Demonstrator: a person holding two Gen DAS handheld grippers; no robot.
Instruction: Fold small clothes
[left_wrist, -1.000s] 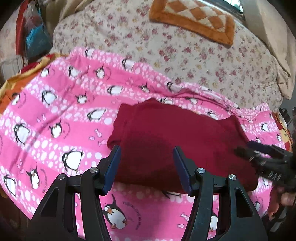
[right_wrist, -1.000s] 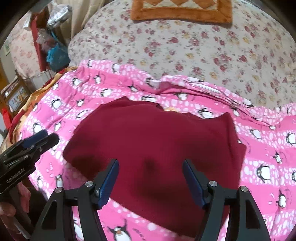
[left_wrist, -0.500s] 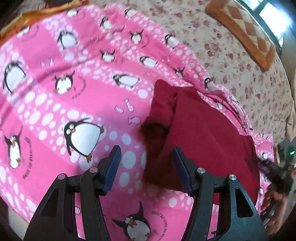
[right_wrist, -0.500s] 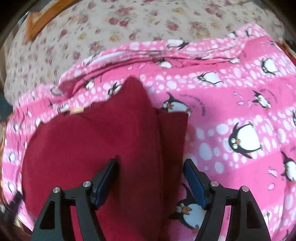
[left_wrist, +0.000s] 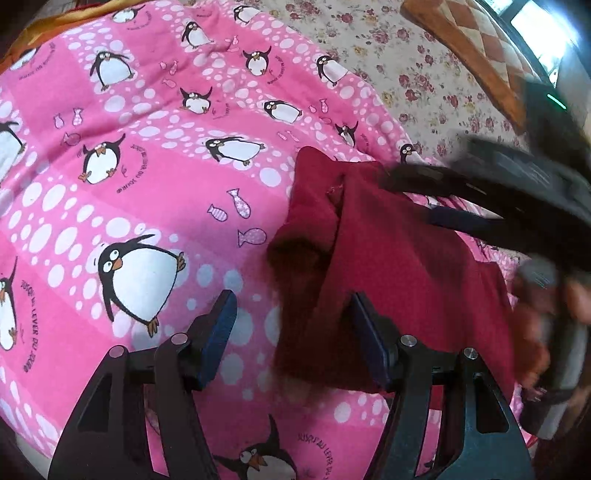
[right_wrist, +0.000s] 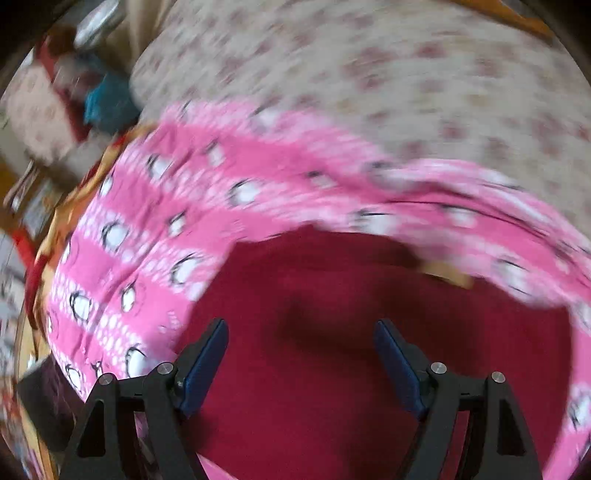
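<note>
- Lies flat on the pink blanket (left_wrist: 155, 192) on the bed (left_wrist: 424, 77): a dark red garment (left_wrist: 399, 280), already folded at least once, with a loose flap or sleeve (left_wrist: 306, 225) bunched along its left edge.
- Hovers over that left edge: left gripper (left_wrist: 291, 325), jaws spread, nothing between them; right finger (left_wrist: 369, 347) above the cloth, left finger (left_wrist: 218, 332) above bare blanket.
- Runs from near to far and slightly rightward in the left view: the garment's left edge, roughly in line with the gripper's fingers, so the edge sits inside the open gap.
- Reaches in from the right over the far corner: right gripper (left_wrist: 424, 195), blurred there; no clear contact with the cloth.
- From its own blurred view: right gripper (right_wrist: 301, 354) spread wide, empty, the garment (right_wrist: 351, 350) directly below and ahead.
- Nearer the loose flap: the left gripper, hence probably the one to pinch it and carry it rightward across the body.
- Risk: catching the blanket along with the cloth.
</note>
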